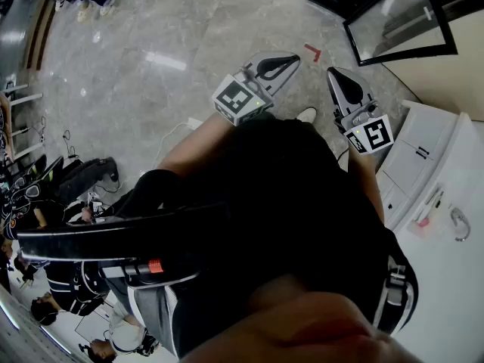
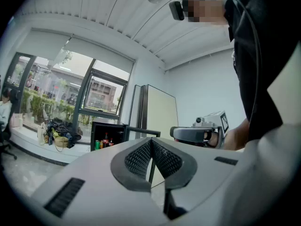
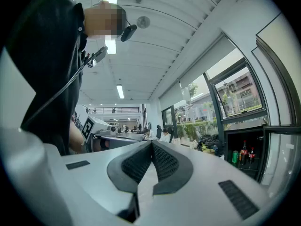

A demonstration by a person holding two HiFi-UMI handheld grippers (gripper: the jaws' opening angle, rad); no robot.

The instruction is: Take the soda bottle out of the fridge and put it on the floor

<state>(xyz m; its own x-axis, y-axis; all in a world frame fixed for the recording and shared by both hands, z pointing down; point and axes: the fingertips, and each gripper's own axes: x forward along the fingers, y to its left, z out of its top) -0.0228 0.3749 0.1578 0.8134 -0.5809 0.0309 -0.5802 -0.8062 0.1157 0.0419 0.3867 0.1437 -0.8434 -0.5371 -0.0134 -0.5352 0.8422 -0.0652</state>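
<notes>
Head view: left gripper [image 1: 281, 65] and right gripper [image 1: 342, 82] level over the marble floor [image 1: 151, 59], fridge door [image 1: 401, 17] swung open at the top-right corner. Left gripper view: jaws closed, empty, open fridge [image 2: 109, 126] ahead. Right gripper view: jaws closed, empty; soda bottle [image 3: 243, 151] on a fridge shelf beside a green can [image 3: 235, 157].

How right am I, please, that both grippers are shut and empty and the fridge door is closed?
One slip: the left gripper view shows the fridge door standing open. The left gripper and right gripper are indeed shut and empty.
</notes>
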